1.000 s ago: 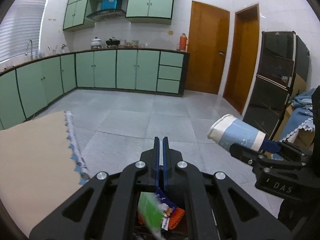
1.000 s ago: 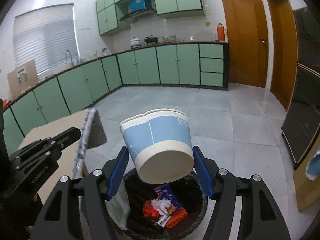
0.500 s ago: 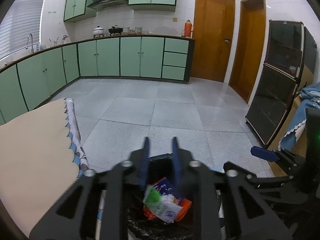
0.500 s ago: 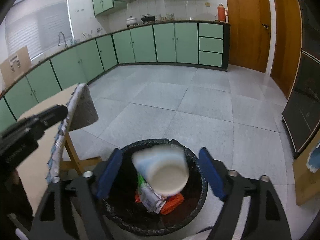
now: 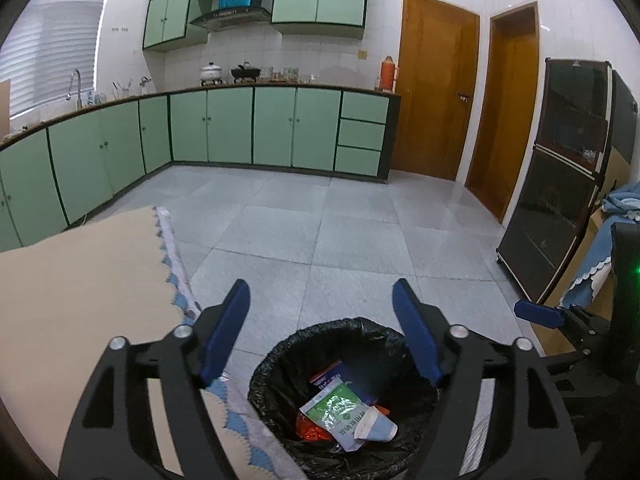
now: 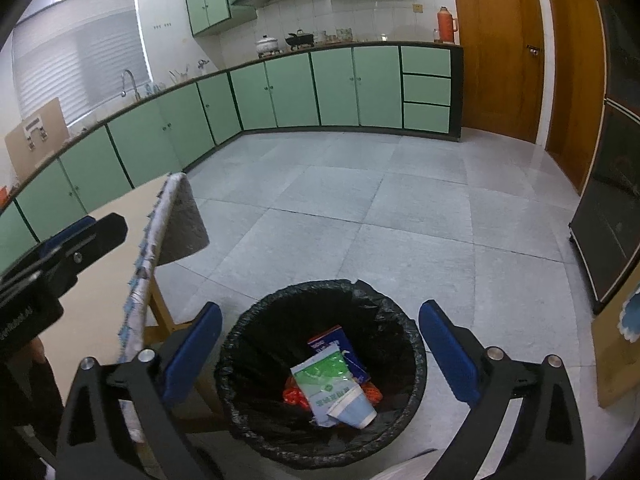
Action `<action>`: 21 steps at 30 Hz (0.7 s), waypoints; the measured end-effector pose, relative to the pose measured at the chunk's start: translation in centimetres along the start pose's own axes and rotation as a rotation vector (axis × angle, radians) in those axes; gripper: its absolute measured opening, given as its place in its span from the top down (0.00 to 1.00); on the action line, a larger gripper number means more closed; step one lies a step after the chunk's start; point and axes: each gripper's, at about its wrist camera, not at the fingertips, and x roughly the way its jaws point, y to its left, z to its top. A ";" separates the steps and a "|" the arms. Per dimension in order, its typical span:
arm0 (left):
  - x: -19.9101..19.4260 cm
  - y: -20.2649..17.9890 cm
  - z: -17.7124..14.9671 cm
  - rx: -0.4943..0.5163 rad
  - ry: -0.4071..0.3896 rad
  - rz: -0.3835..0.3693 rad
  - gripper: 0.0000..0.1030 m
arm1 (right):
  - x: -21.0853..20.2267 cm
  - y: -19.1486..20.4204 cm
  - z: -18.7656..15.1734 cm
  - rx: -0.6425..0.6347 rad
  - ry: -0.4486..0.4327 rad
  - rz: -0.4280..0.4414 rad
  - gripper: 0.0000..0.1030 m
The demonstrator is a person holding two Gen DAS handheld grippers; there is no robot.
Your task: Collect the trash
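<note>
Hovering above the bin (image 6: pixel 320 368), your left claw (image 5: pixel 320 340) and right claw (image 6: pixel 320 354) gape wide, empty; the cup (image 6: pixel 354 404) lies inside (deposit step done). Seek further trash on the table (image 5: pixel 80 300).

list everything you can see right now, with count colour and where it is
trash bin: 1, black liner, floor beside table
paper cup: 1, blue and white, on its side in bin
green packet: 1, green and white, in bin under cup
blue packet: 1, in bin, behind green packet
orange wrapper: 1, bin bottom
table: 1, beige cloth, left of bin
cabinets: green, along far walls
doors: 2, brown, back right
left gripper: 1, black with blue pads, open over bin
right gripper: 1, same, open over bin
</note>
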 end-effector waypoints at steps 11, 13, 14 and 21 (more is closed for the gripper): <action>-6.1 2.2 1.4 -0.025 -0.068 0.046 0.14 | -5.8 3.5 1.9 -0.044 -0.087 0.107 0.06; -7.2 2.7 1.7 -0.027 -0.078 0.058 0.14 | -6.5 4.1 2.1 -0.056 -0.097 0.117 0.06; -7.7 2.8 1.8 -0.029 -0.082 0.061 0.13 | -7.0 4.5 2.3 -0.063 -0.103 0.125 0.06; -10.4 3.9 2.2 -0.045 -0.109 0.090 0.12 | -9.3 6.4 2.7 -0.090 -0.136 0.164 0.06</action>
